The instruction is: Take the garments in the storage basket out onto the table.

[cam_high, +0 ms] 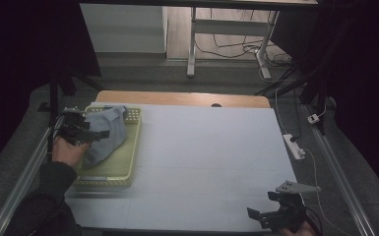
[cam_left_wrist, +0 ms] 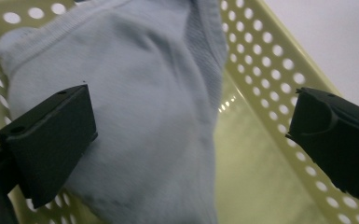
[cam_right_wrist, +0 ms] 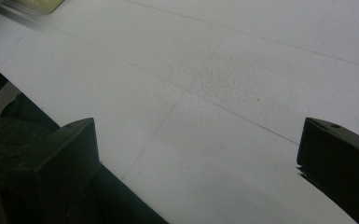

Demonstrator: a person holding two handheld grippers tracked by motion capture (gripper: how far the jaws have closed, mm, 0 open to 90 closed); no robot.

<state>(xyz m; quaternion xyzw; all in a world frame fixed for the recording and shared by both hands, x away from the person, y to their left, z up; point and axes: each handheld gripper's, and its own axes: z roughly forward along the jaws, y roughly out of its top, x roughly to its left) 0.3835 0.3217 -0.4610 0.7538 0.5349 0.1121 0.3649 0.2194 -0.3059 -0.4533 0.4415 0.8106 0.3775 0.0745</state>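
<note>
Over the pale yellow perforated plastic basket (cam_high: 109,169) at the table's left edge, my left gripper (cam_high: 91,133) hangs with its jaws spread wide, nothing between them. Beneath it lies a light blue-grey knitted cloth (cam_high: 106,132), crumpled inside the basket and reaching from the far wall toward the middle. From the left gripper view, that cloth (cam_left_wrist: 135,116) spreads under my left gripper (cam_left_wrist: 191,123); one jaw sits over its edge, the other over the basket's (cam_left_wrist: 270,70) holed side wall, and I cannot tell whether either touches. My left hand (cam_high: 69,152) grips the tool from the basket's near left side, the dark sleeve (cam_high: 49,191) angling up from the bottom corner, wrist turned so the jaws point rightward across the basket.

Well apart from the basket, at the near right corner of the white table surface (cam_high: 211,162), my right gripper (cam_high: 270,214) rests low, jaws pointing left, also wide apart. In the right gripper view, my right gripper (cam_right_wrist: 196,154) looks along bare white board (cam_right_wrist: 242,79), with a corner of the basket (cam_right_wrist: 42,4) at top left.
</note>
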